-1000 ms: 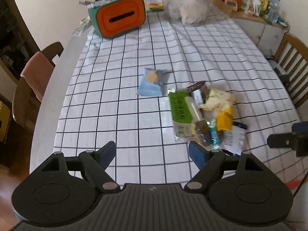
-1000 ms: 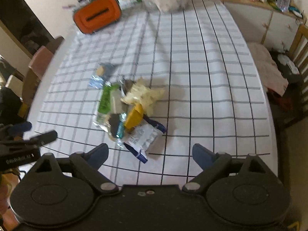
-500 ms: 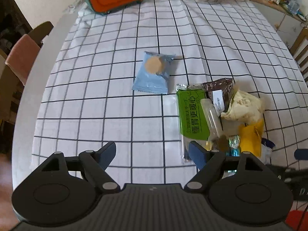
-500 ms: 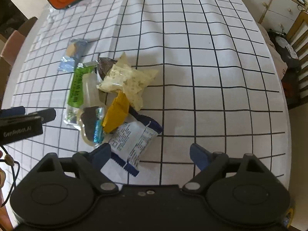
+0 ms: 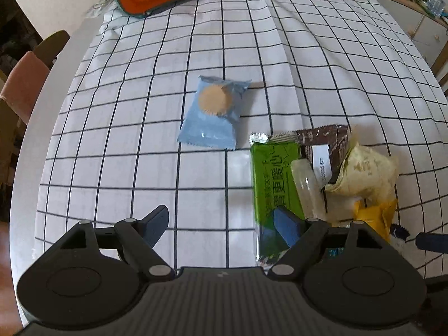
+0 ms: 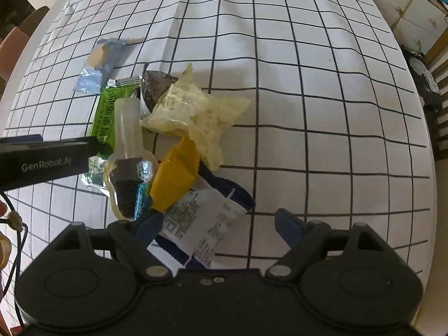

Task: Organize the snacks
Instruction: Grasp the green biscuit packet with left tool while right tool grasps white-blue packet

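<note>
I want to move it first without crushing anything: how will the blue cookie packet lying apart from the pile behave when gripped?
The blue cookie packet looks puffed and probably light. Its glossy film may slip or crinkle. The printed round cookie suggests brittle contents, so squeeze gently.

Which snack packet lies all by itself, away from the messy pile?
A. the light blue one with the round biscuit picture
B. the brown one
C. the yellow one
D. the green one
A. The light blue packet lies alone on the checked tablecloth, while the green packet, the yellow packet and the brown packet are heaped together in the pile.
</note>
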`<action>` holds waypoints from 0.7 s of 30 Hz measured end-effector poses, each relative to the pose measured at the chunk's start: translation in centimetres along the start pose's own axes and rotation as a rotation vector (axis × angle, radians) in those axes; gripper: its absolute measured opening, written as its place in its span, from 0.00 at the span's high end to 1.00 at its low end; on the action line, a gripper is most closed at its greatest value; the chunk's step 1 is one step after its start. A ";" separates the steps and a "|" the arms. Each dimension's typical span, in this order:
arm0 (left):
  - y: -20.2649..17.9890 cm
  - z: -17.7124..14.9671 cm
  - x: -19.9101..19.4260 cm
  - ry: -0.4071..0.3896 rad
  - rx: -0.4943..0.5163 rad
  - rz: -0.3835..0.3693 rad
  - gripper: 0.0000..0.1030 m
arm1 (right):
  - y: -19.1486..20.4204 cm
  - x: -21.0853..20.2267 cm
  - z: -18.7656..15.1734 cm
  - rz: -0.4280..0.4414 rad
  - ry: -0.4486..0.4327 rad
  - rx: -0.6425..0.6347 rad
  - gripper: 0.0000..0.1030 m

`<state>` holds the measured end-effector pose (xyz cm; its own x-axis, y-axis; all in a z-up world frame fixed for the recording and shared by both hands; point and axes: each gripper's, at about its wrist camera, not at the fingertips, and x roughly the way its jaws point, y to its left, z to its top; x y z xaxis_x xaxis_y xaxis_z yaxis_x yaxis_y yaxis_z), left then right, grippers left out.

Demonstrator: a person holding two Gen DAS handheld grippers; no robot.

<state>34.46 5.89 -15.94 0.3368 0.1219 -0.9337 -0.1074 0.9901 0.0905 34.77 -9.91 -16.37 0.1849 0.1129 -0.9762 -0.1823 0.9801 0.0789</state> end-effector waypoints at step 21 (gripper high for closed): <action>-2.5 1.3 1.6 0.016 -0.016 -0.084 0.20 | 1.5 2.5 0.7 -0.063 0.005 -0.063 0.18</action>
<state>36.43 3.72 -17.21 0.3298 0.0374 -0.9433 -0.0949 0.9955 0.0063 35.62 -8.06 -18.59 0.1930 0.0499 -0.9799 -0.2312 0.9729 0.0040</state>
